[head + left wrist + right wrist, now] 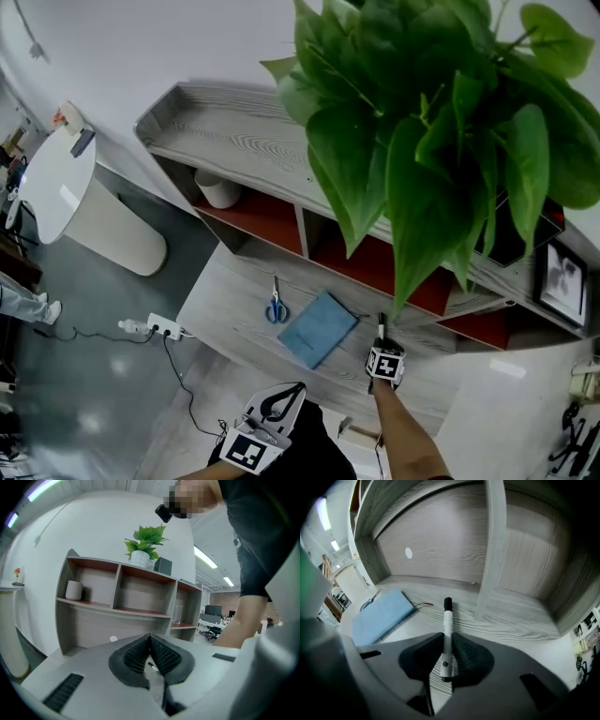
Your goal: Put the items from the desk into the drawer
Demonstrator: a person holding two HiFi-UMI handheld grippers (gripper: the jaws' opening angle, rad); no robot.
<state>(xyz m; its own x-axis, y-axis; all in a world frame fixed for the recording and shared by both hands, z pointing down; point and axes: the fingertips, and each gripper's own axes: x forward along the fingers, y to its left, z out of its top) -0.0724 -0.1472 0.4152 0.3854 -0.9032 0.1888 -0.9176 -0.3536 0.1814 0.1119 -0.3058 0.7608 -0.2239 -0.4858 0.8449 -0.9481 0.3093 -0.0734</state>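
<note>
A white marker with a black cap [448, 625] lies on the grey wooden desk [234, 300], and my right gripper [446, 638] is shut on its lower half, pads on both sides. The head view places that gripper [381, 330] right of a blue notebook [317, 329], with the marker [381, 322] at its tip. Blue-handled scissors [276, 306] lie left of the notebook. My left gripper [296, 388] hangs below the desk's front edge, shut with nothing in it; its pads meet at the tip [150, 635]. The notebook [379, 616] shows left of the marker.
A shelf unit with red-backed compartments [272, 217] rises behind the desk; an upright divider [492, 550] stands just beyond the marker. A leafy plant [441, 122] hides part of the shelves. A white cup [217, 190] sits in one compartment. A power strip [164, 327] lies on the floor.
</note>
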